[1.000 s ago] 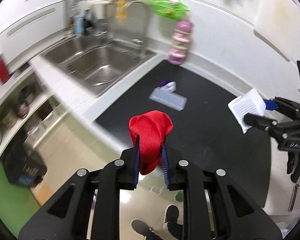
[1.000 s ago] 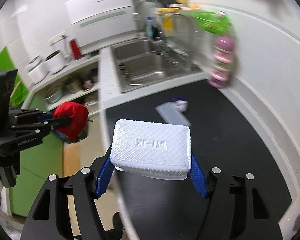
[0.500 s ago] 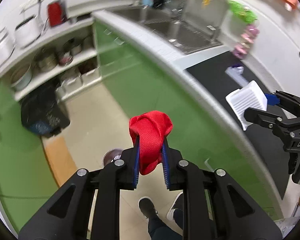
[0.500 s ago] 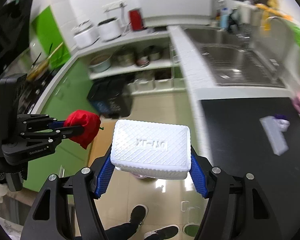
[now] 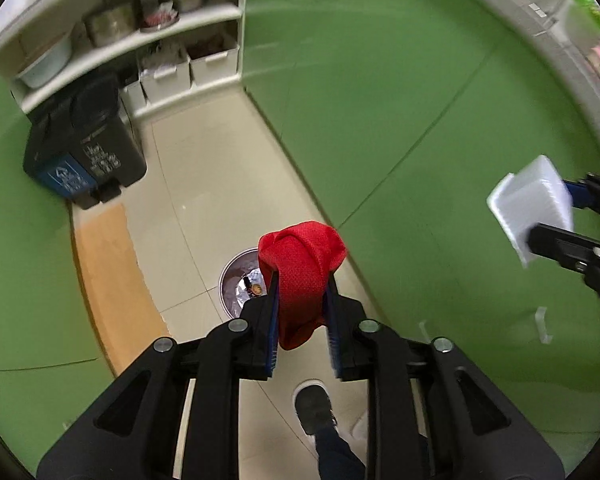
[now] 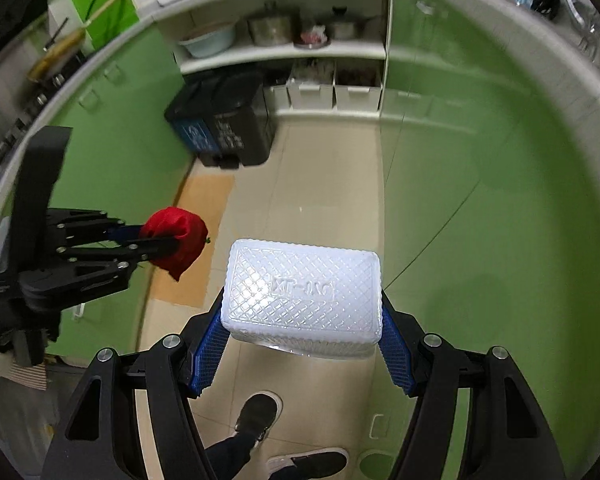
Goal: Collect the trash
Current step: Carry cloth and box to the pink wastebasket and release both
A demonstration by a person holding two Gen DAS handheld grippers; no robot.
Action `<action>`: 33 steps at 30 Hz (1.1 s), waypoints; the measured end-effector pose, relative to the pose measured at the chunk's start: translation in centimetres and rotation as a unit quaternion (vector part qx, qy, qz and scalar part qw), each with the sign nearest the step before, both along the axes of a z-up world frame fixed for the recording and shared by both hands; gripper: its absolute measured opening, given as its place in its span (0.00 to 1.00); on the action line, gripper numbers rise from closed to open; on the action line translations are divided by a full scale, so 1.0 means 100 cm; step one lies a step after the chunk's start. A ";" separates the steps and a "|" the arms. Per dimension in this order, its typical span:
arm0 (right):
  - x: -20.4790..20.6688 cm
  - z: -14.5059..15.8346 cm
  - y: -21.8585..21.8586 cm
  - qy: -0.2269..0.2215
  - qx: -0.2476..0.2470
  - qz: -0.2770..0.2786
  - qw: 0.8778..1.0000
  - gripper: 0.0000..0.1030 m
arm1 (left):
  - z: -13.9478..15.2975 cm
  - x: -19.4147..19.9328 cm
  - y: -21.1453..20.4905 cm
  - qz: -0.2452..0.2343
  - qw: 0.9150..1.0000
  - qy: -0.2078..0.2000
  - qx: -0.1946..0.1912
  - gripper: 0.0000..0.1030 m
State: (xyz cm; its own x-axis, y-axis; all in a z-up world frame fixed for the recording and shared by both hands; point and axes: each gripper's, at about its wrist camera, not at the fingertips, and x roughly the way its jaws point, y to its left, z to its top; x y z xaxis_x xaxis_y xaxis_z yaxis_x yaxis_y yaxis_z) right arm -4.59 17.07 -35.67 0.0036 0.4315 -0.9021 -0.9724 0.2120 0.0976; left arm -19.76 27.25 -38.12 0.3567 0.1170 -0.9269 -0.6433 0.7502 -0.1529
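Left gripper (image 5: 300, 312) clamped on crumpled red mesh cloth (image 5: 302, 264), right gripper (image 6: 302, 344) on white diamond-textured plastic box (image 6: 302, 292). Carrying trash above floor; next, release over round foil-lined bin (image 5: 240, 284).

A crumpled red mesh cloth (image 5: 300, 272) bulges above my left jaws and hangs limp between them, sitting at six o'clock of the left view, directly over a small round bin (image 5: 240, 280) on the tiled floor. A white plastic tray (image 6: 304, 296) with a diamond-embossed base, turned underside-up toward me, is squeezed by its short ends between my right jaws, at six o'clock in the right view.
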 end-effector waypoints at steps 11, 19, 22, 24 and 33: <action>-0.009 -0.078 0.044 0.010 -0.037 0.027 0.999 0.63 | -0.082 -0.018 0.039 0.046 0.999 -0.011 -0.026 0.97; -0.047 -0.109 0.090 0.026 -0.052 0.076 0.995 0.63 | -0.053 -0.080 0.067 0.108 0.994 -0.015 -0.014 0.97; -0.059 -0.130 0.104 0.031 -0.058 0.089 0.994 0.64 | -0.056 -0.101 0.076 0.128 0.991 -0.017 -0.017 0.97; -0.065 -0.145 0.111 0.032 -0.061 0.094 0.993 0.68 | -0.064 -0.113 0.079 0.139 0.990 -0.018 -0.020 0.97; -0.067 -0.178 0.121 0.028 -0.075 0.077 0.994 0.94 | -0.091 -0.136 0.069 0.152 0.988 -0.014 -0.040 0.97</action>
State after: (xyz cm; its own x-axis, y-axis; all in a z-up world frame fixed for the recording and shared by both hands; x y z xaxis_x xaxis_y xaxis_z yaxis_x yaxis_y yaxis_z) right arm -11.31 29.16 -53.50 -0.1036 0.2834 -0.9534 -0.9885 0.0771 0.1304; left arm -33.35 34.17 -47.27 0.3414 0.1499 -0.9279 -0.8316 0.5082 -0.2239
